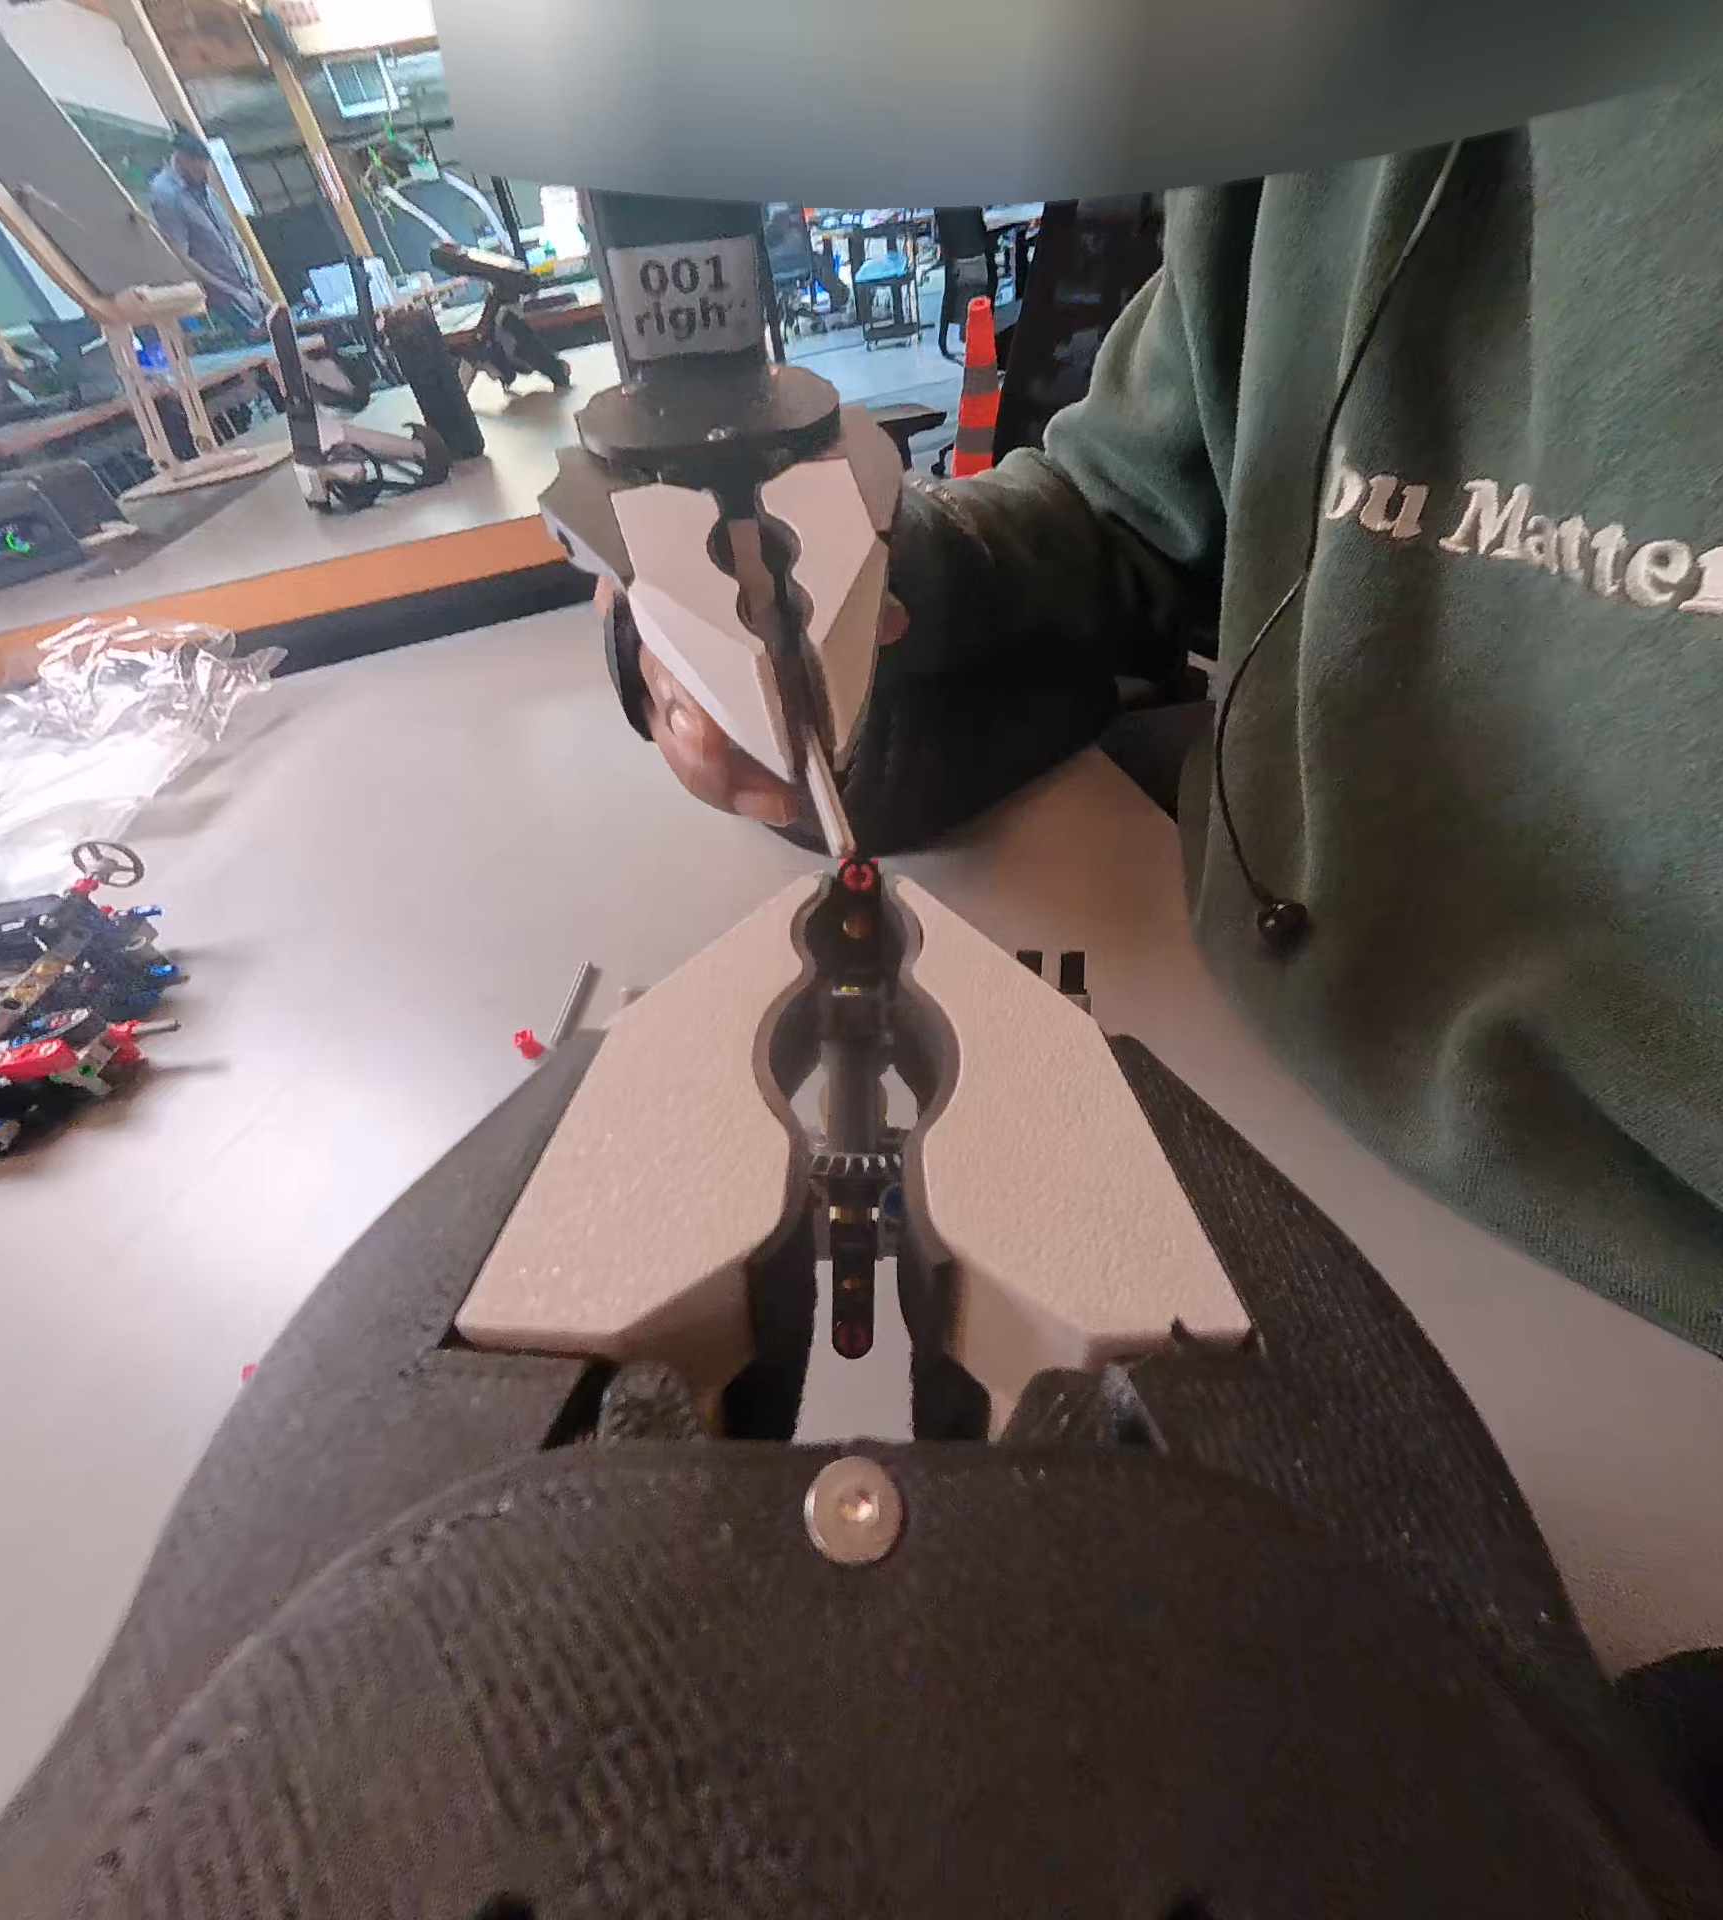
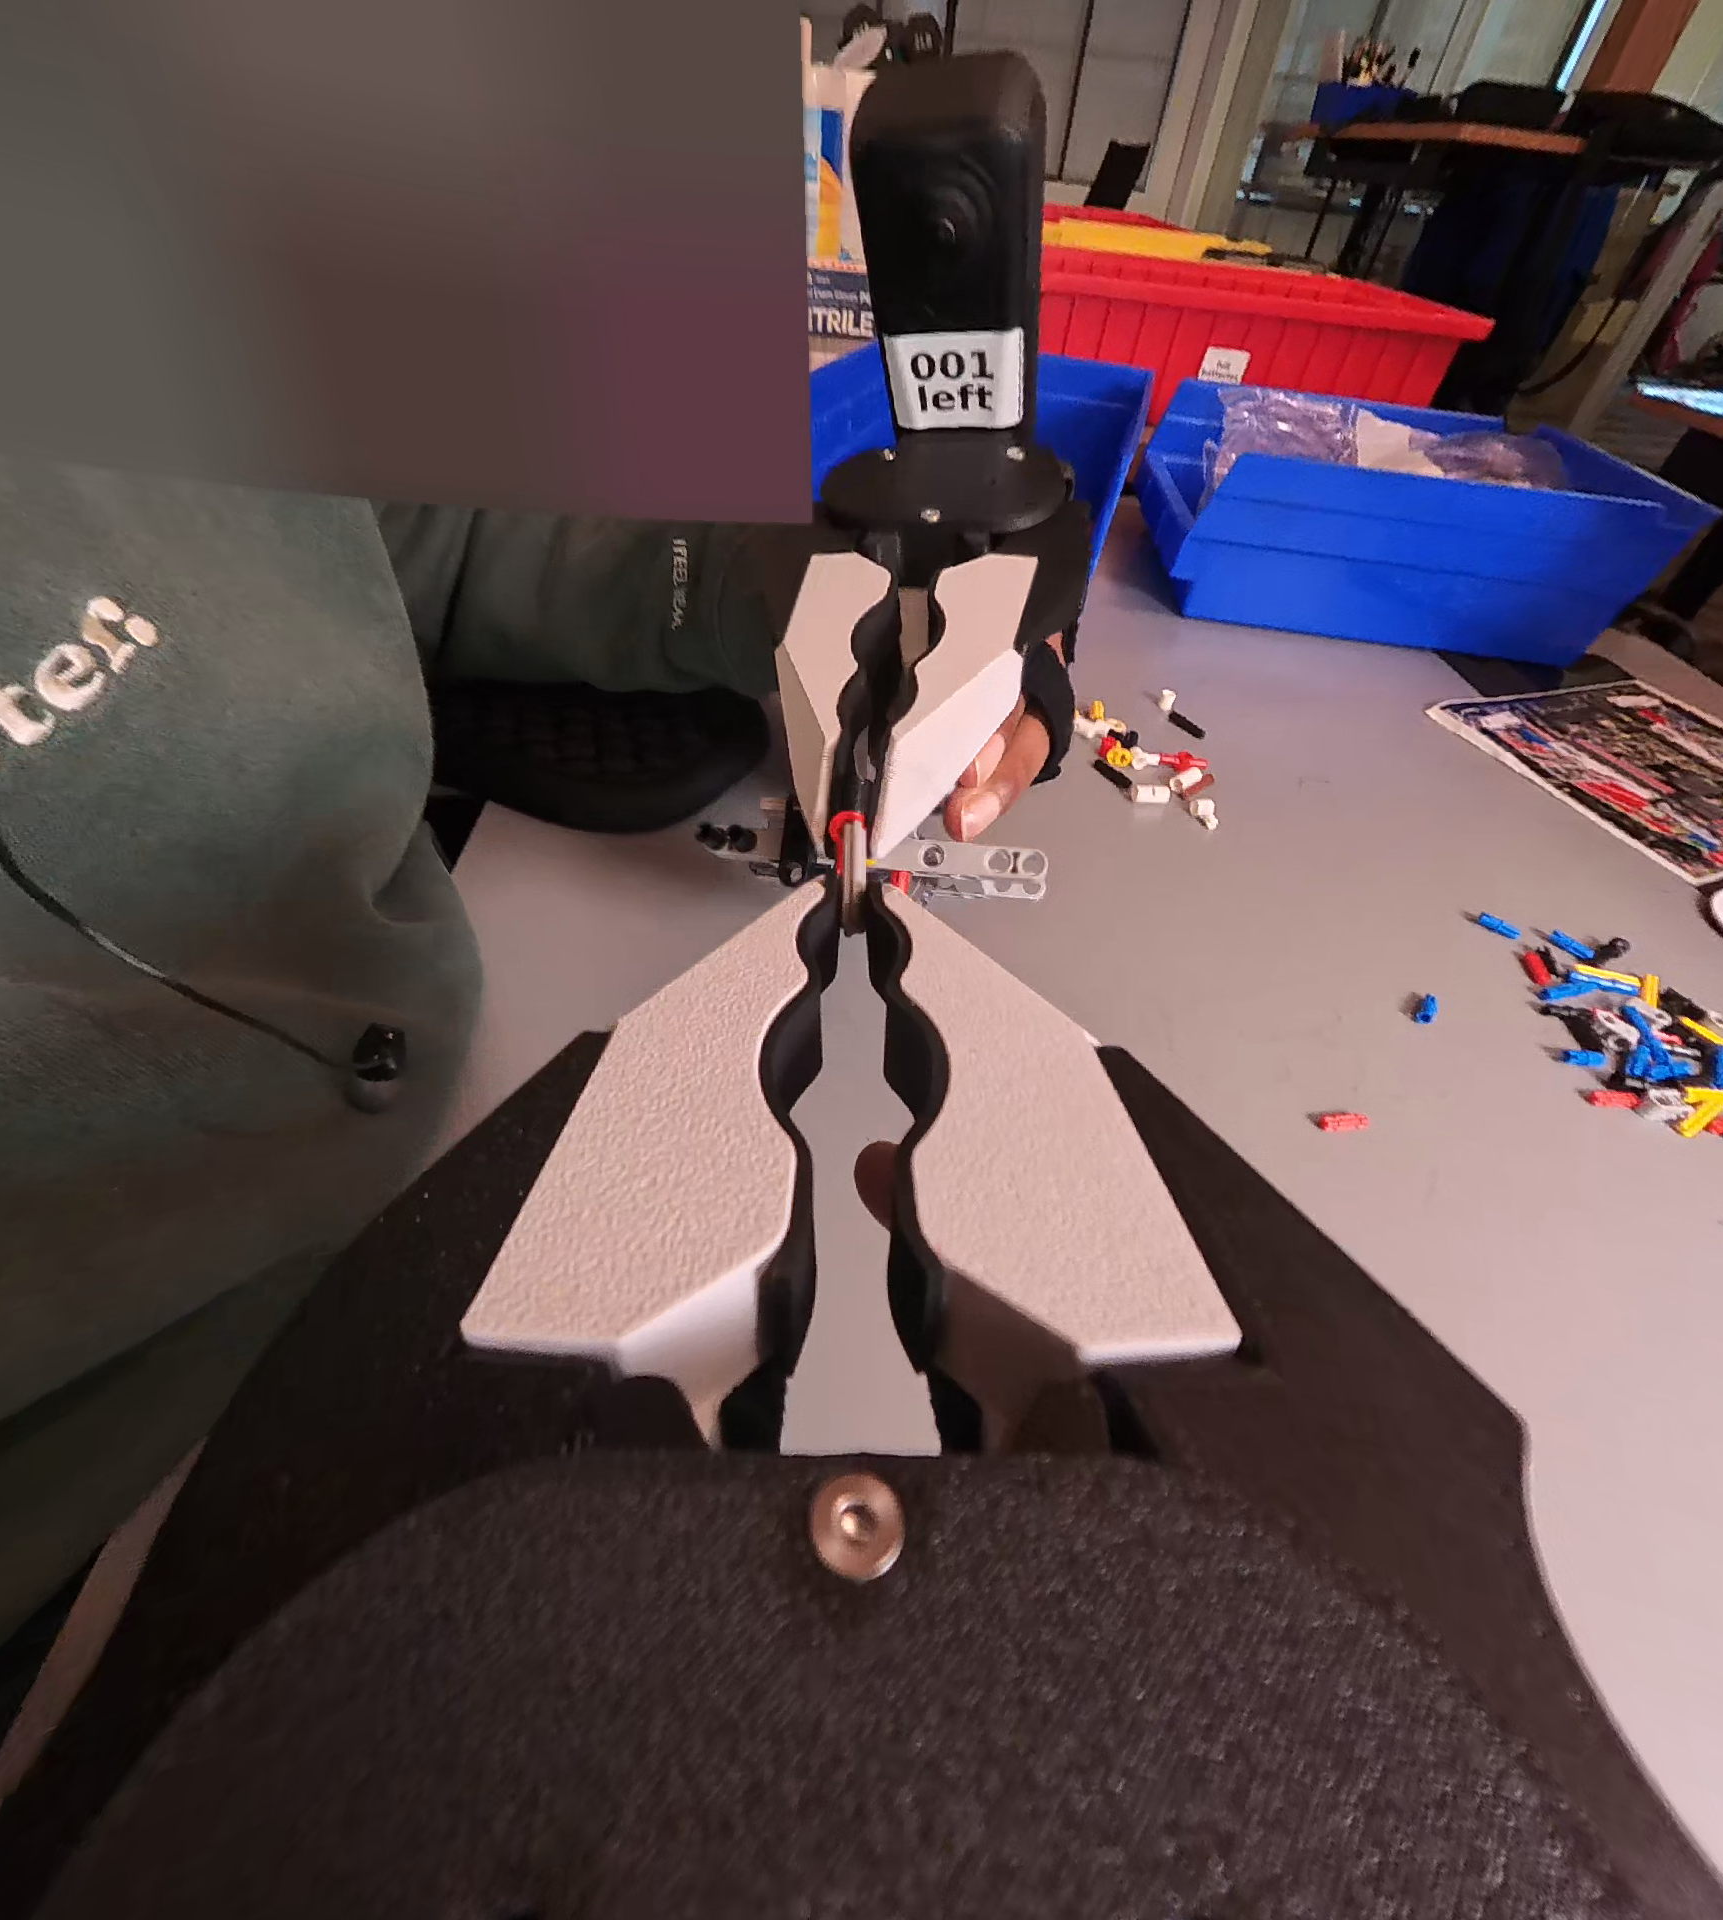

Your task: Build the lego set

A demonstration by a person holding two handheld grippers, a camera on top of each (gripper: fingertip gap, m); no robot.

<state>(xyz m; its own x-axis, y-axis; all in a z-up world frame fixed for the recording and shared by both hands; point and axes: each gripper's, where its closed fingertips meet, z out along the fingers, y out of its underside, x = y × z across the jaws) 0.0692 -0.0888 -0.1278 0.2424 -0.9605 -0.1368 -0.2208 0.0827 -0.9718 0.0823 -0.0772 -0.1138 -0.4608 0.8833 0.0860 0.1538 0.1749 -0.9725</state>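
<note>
left tongs clamp black geared lego assembly, red bush at tip | right tongs pinch thin grey axle | matte grey surface

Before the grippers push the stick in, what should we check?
1. Left gripper holds the gear assembly tight: ok.
2. Right gripper shut on the grey axle: ok.
3. Axle tip meets the red bush at the assembly's end: ok.
4. Axle lined up straight with the hole: cannot tell.
5. Loose beam lies under the work, may snag: cannot tell.
</note>
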